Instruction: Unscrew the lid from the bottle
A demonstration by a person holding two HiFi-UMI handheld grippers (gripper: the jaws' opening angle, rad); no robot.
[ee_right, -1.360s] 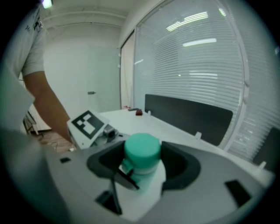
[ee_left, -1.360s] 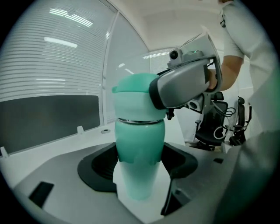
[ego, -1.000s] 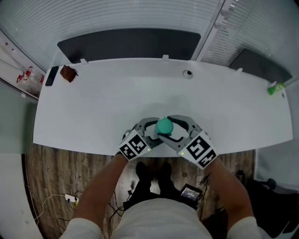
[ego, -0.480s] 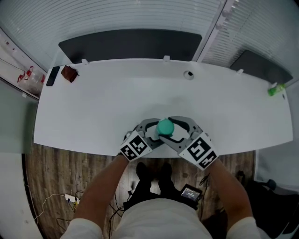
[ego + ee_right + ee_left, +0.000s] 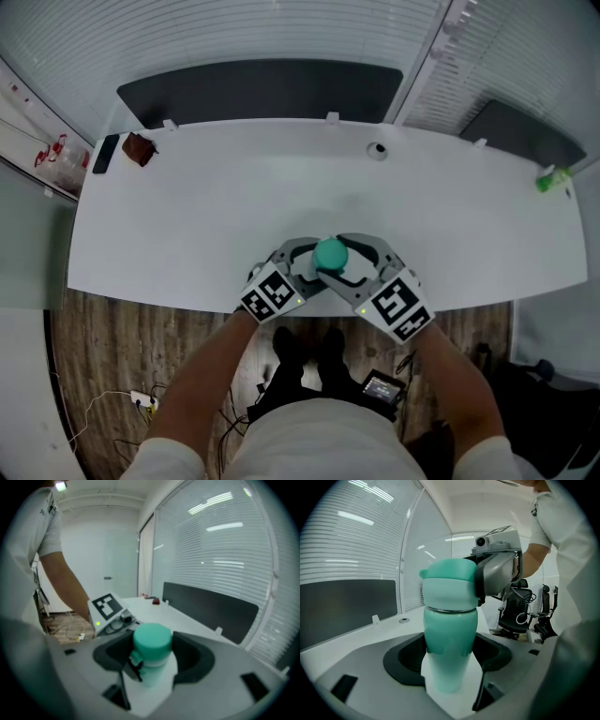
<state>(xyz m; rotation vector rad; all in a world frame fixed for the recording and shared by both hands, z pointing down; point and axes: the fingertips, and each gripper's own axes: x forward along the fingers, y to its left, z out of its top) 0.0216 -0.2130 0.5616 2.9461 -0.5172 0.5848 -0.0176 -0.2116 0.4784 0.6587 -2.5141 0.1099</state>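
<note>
Little has moved in the past second: both of your grippers stay closed in on the teal bottle (image 5: 450,639) at the near edge of the white table (image 5: 187,225), and only your right marker cube has turned slightly. Your left gripper (image 5: 450,667) is clamped round the bottle's body below the neck, probably to keep it from turning. Your right gripper (image 5: 152,660) comes from the opposite side and is clenched on the teal lid (image 5: 330,254), placed to twist it. The lid sits fully down on the bottle, with only a thin metal seam showing, so the unscrewing looks barely begun. Counted: one bottle, one lid, two grippers. Well away at the table's far left lie one dark flat slab (image 5: 103,152) and one small brown object (image 5: 138,147). One round grommet (image 5: 376,149) sits near the far edge, and one green object (image 5: 553,176) at the far right.
</note>
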